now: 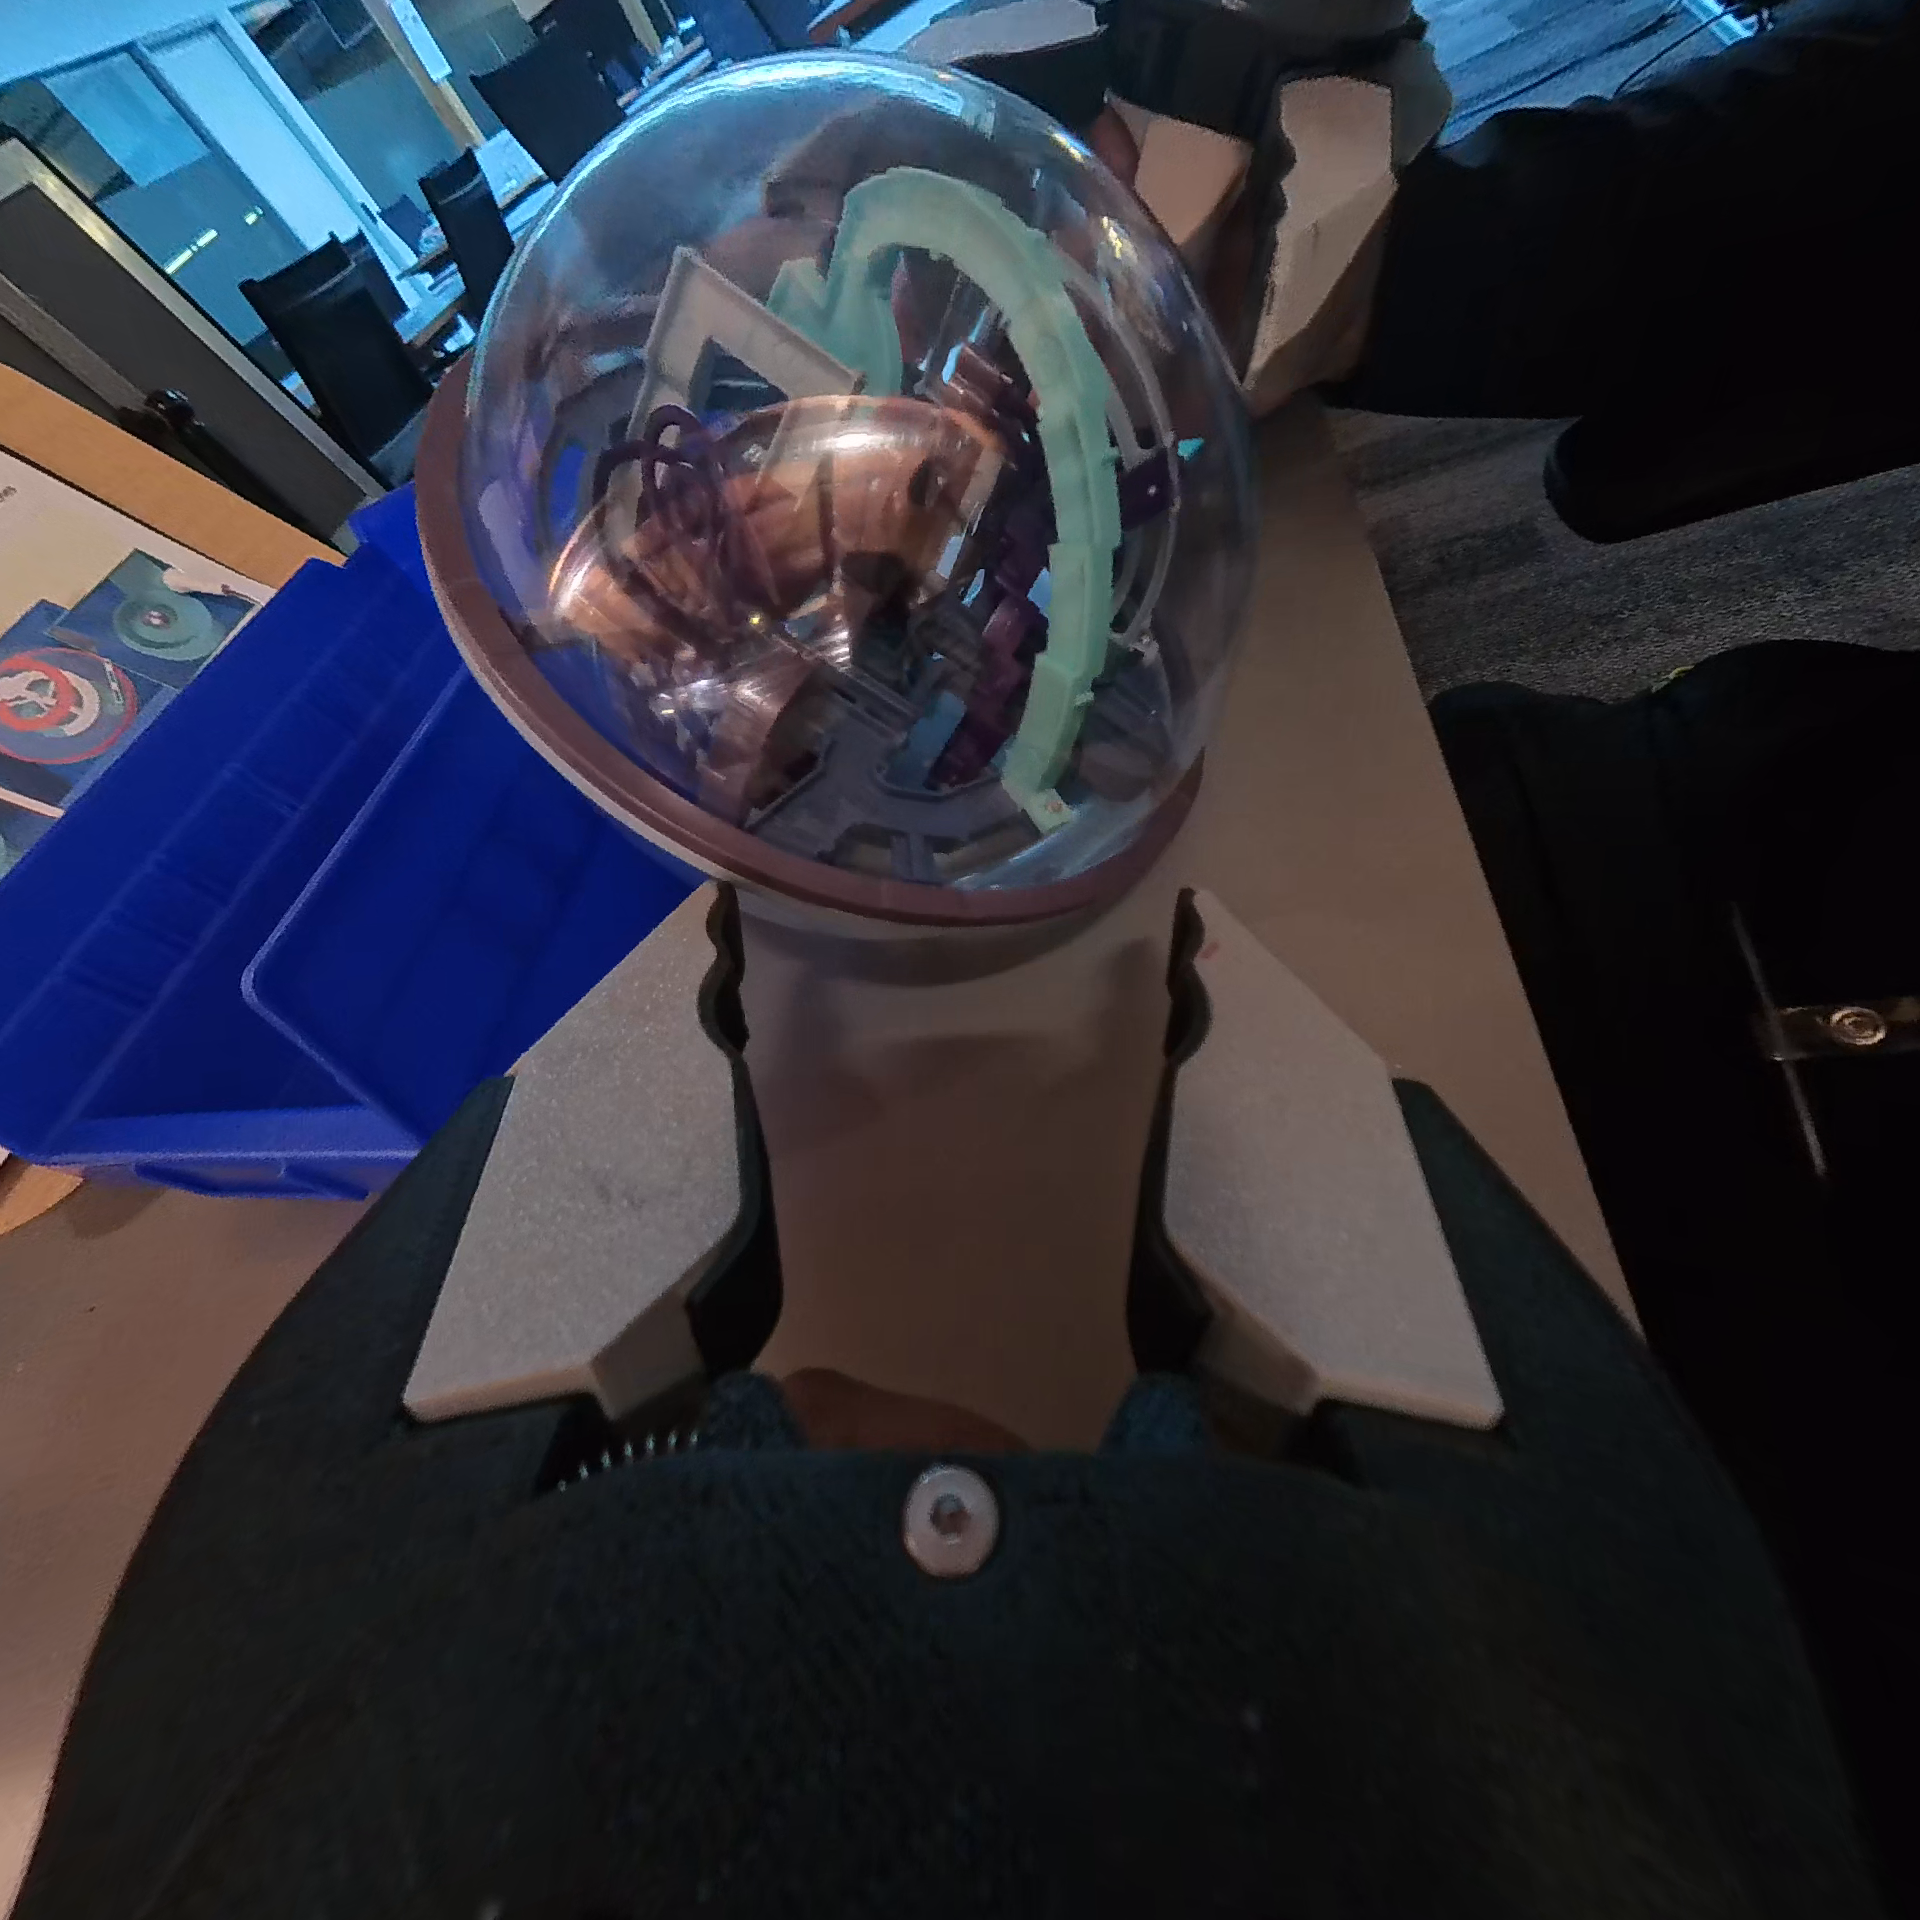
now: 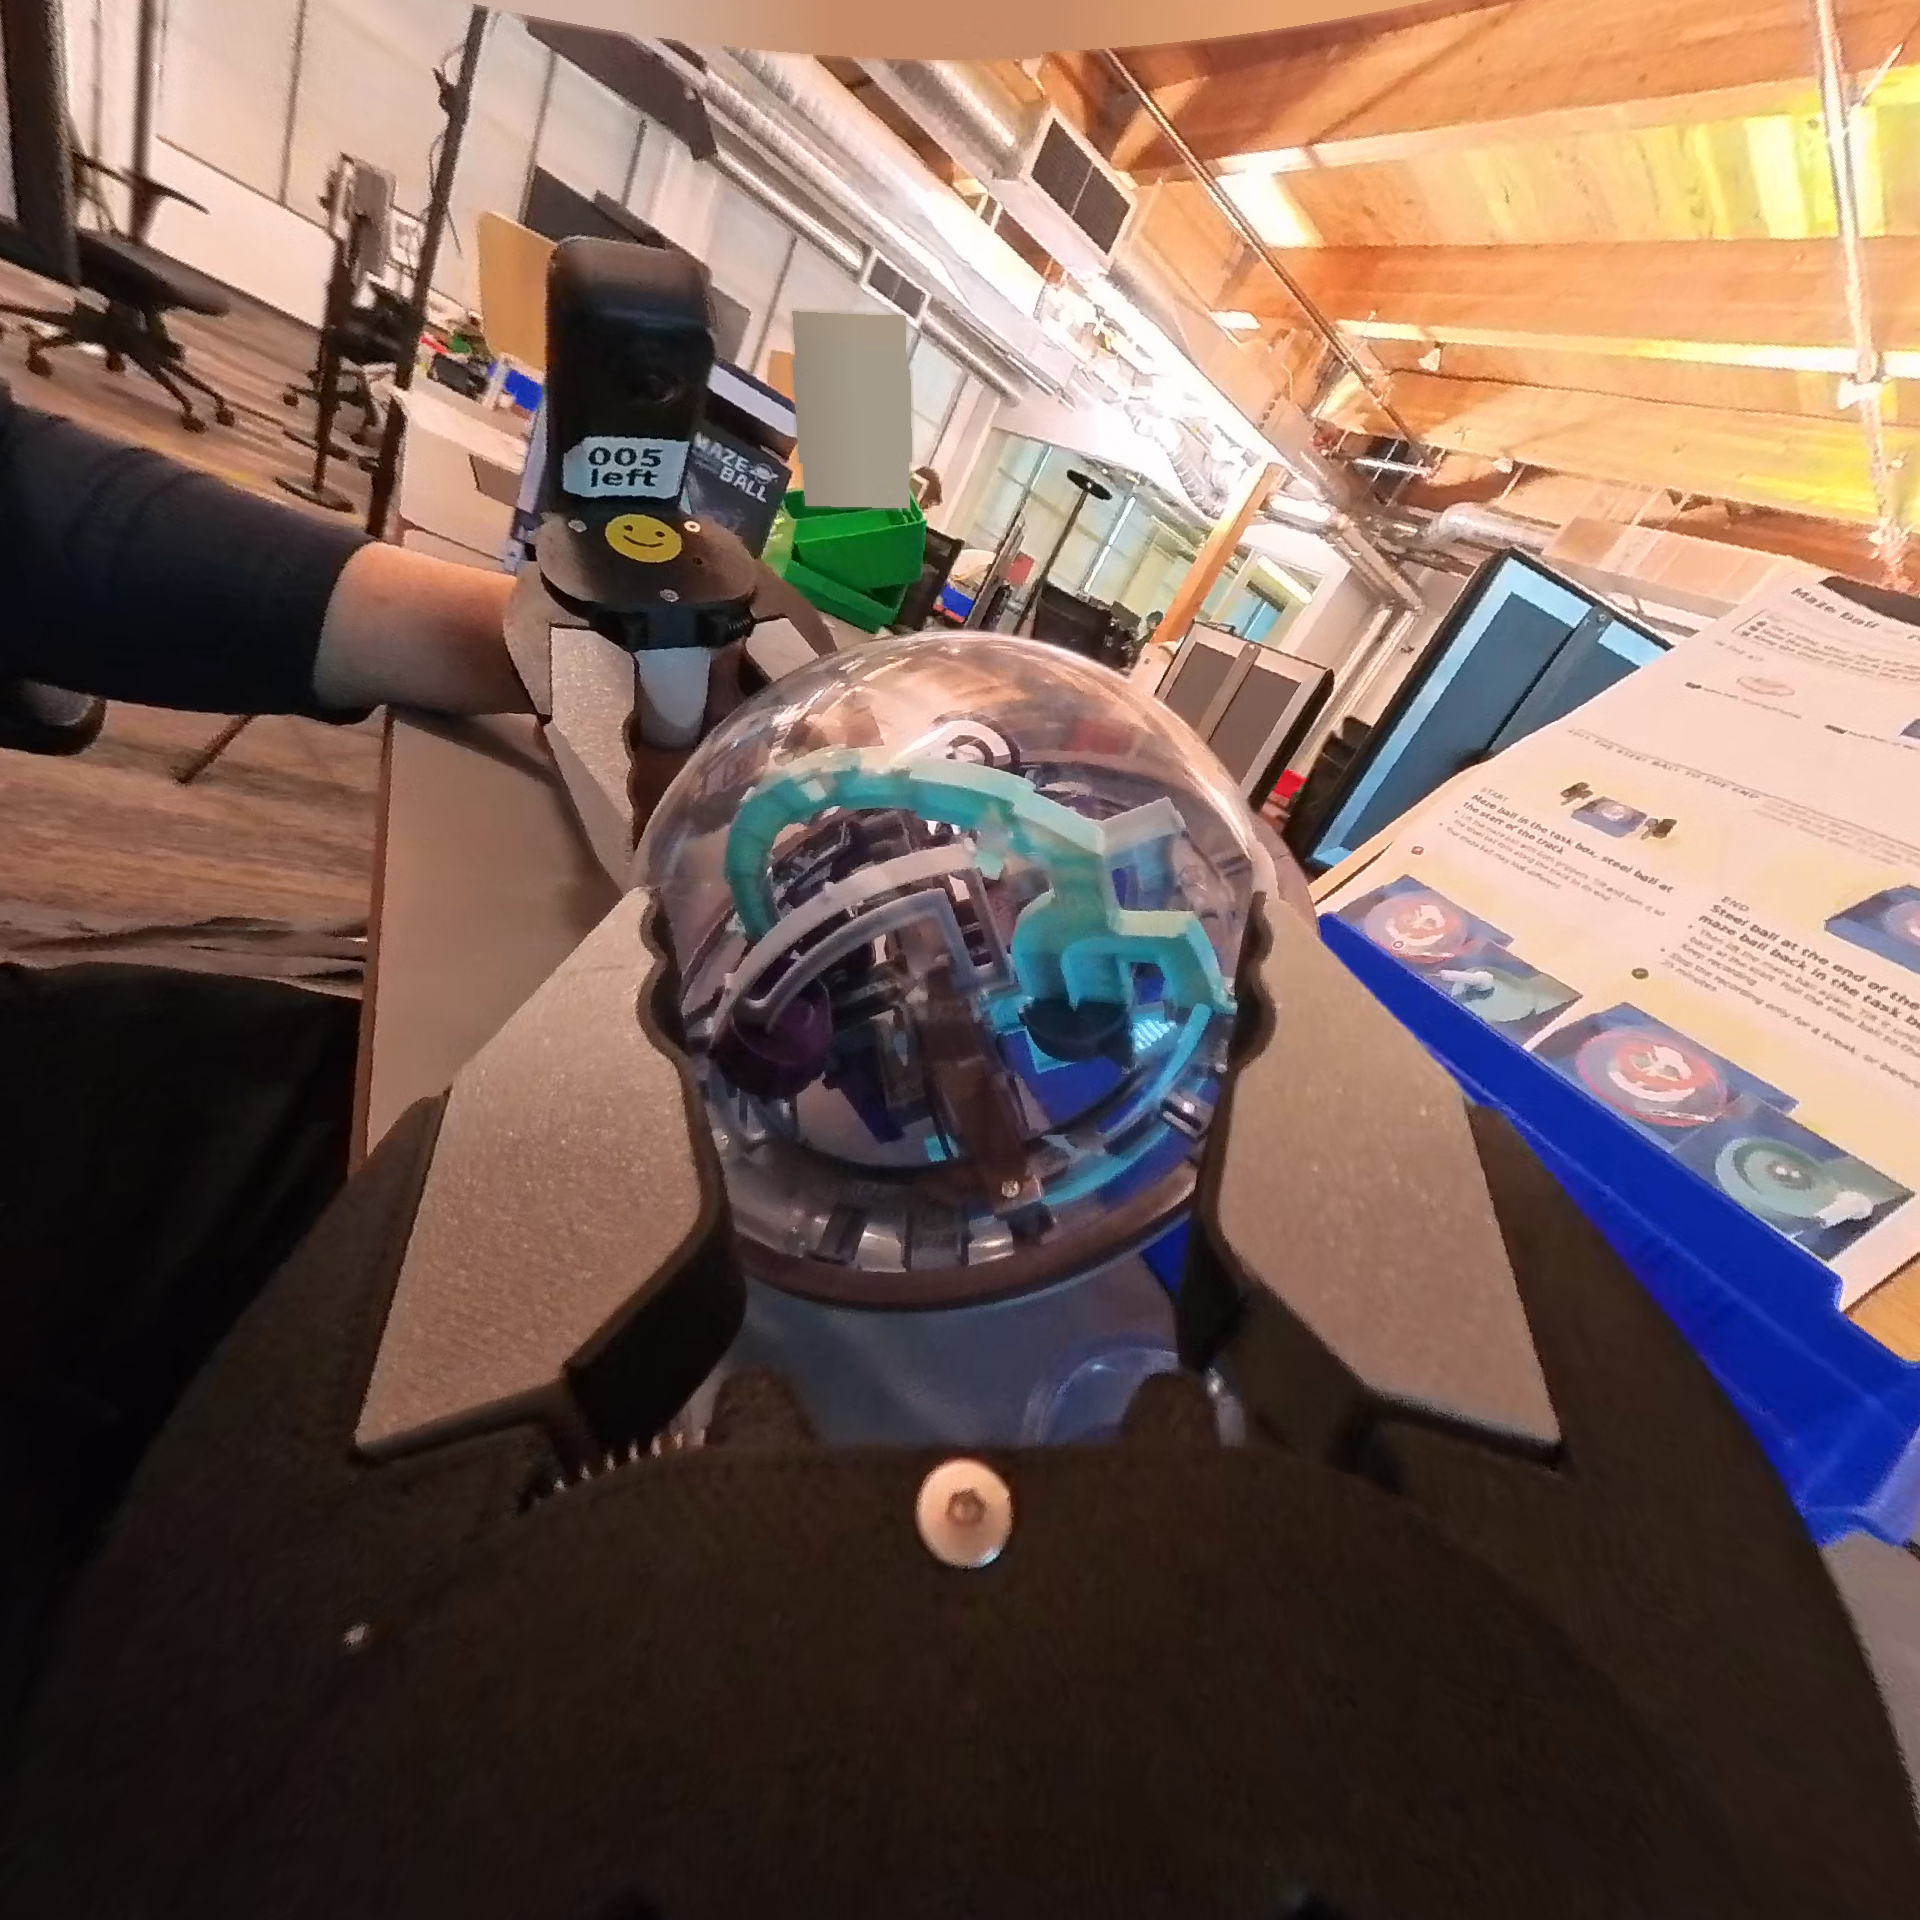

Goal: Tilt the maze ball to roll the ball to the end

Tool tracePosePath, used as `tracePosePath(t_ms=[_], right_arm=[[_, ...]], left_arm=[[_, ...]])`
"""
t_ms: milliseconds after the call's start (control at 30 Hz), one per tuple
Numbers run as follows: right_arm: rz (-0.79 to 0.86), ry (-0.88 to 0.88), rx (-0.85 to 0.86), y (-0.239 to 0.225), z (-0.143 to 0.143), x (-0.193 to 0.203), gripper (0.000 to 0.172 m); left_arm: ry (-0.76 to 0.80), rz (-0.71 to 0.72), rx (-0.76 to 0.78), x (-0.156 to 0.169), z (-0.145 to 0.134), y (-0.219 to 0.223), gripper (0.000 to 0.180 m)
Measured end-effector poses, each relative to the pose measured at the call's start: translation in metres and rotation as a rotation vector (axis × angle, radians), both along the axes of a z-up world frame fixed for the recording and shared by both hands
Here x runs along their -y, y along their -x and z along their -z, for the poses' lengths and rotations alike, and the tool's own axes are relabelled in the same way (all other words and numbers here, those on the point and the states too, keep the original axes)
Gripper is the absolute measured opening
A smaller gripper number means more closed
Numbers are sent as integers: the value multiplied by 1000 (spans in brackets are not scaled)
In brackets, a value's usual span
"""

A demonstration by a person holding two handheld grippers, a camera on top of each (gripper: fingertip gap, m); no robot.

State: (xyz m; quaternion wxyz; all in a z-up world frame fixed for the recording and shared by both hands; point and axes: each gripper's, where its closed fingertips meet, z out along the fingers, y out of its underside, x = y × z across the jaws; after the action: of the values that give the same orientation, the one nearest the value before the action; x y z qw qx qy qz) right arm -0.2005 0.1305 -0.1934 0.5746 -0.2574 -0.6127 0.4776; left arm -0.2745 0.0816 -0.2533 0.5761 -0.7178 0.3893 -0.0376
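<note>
The maze ball (image 1: pixel 831 499) is a clear sphere with a brown band and teal, grey and purple tracks inside. It is held up over the table's edge. My left gripper (image 1: pixel 954 925) grips its lower part: both fingertips (image 1: pixel 724 966) touch the shell just below the band. My right gripper (image 2: pixel 951 966) is shut on the maze ball (image 2: pixel 945 997) from the opposite side, with both pads against its sides. One finger (image 1: pixel 1320 260) of the right gripper shows behind the ball in the left wrist view. A finger (image 2: pixel 587 748) of the left gripper reaches the ball's far side in the right wrist view. I cannot make out the steel ball inside.
A blue bin (image 1: pixel 312 883) sits on the table (image 1: pixel 1340 831) beside the ball; it also shows in the right wrist view (image 2: pixel 1558 1195). A printed instruction sheet (image 2: pixel 1714 883) lies beyond it. A person's dark clothing (image 1: pixel 1714 1039) is at the table's edge. A green bin (image 2: pixel 852 551) stands far off.
</note>
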Motion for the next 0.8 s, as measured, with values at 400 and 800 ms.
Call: tracePosePath(t_ms=[400,800], right_arm=[[10,109,36,2,-3,-14,95],[14,220,60,4,-6,-28,88]], left_arm=[[0,3,0,0,0,0,78],[-4,15,-10,2,1,-2,73]])
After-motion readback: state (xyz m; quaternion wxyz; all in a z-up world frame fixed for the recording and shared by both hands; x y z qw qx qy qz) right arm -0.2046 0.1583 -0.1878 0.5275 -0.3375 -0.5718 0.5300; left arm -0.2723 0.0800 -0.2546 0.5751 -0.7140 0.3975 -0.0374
